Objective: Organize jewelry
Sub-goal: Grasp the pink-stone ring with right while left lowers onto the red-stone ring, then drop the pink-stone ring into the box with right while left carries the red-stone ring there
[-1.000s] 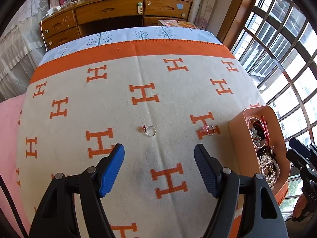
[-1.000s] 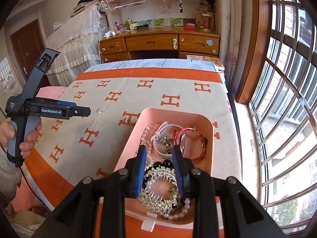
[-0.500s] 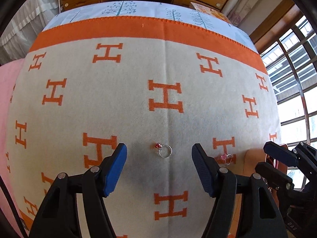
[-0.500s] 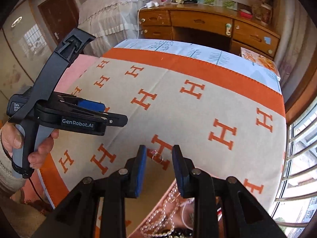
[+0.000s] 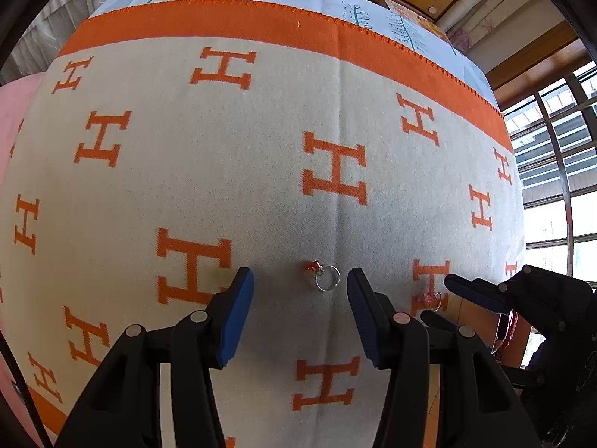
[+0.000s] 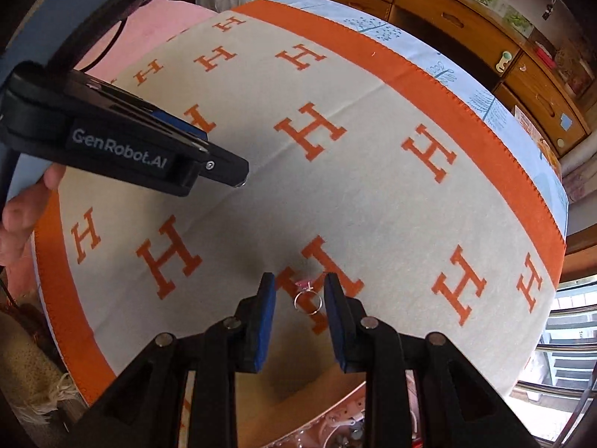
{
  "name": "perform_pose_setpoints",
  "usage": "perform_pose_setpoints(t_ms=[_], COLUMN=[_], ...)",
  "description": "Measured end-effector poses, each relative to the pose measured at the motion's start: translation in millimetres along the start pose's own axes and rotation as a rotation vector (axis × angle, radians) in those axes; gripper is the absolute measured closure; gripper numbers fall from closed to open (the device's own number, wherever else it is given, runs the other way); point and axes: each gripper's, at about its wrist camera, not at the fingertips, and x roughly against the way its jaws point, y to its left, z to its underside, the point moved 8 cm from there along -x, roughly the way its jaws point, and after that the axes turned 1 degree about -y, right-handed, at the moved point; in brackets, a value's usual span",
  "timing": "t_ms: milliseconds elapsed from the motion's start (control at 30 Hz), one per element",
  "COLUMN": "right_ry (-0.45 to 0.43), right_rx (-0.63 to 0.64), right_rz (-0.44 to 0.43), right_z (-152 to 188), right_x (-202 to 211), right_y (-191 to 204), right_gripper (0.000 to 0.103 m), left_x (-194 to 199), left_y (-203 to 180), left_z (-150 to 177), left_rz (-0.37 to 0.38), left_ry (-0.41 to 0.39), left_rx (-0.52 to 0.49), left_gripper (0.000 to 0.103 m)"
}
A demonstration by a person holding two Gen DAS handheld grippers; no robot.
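Two small silver rings lie on a beige blanket with orange H marks. The ring with a red stone [image 5: 324, 275] lies between the blue pads of my left gripper [image 5: 300, 280], whose jaws are closing and do not touch it. The ring with a pink stone [image 6: 308, 298] lies on an orange H between the pads of my right gripper [image 6: 299, 283], which is open above it. In the left wrist view the same pink ring [image 5: 431, 299] shows beside the right gripper's fingers [image 5: 474, 293]. In the right wrist view the left gripper's body [image 6: 123, 142] crosses the upper left.
A peach jewelry tray [image 6: 358, 422] with beads and bracelets sits at the blanket's near edge, under my right gripper; its wall [image 5: 481, 321] shows in the left wrist view. A wooden dresser [image 6: 485, 37] stands beyond the bed, windows to the right. A hand [image 6: 22, 216] holds the left gripper.
The right gripper swung from over the tray to above the pink ring. The left gripper dropped toward the red ring and its jaws narrowed around it.
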Motion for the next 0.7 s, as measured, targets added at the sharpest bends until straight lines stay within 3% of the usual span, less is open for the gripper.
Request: perform_pose_setpoints(t_ms=[133,167,400,700], right_ry=[0.030,0.032,-0.061,-0.241], right_rx=[-0.013,-0.012,-0.080,-0.201], right_rz=[-0.022,-0.028,-0.045,-0.107], right_z=[2,2,11,28], right_x=[-8,-8,14,66], right_y=[-4,-4,-2,-4], right_gripper=[0.078,0.088,0.088,0.088], left_x=[0,-1,-4,-8], left_y=[-2,-4,-16,-37], left_z=[-1,-1,-2,-3], left_rz=[-0.007,-0.007,-0.035,-0.100], left_ry=[0.001,0.002,0.000,-0.004], left_rx=[0.002,0.001,-0.038,-0.139], left_gripper=[0.052,0.052,0.054,0.080])
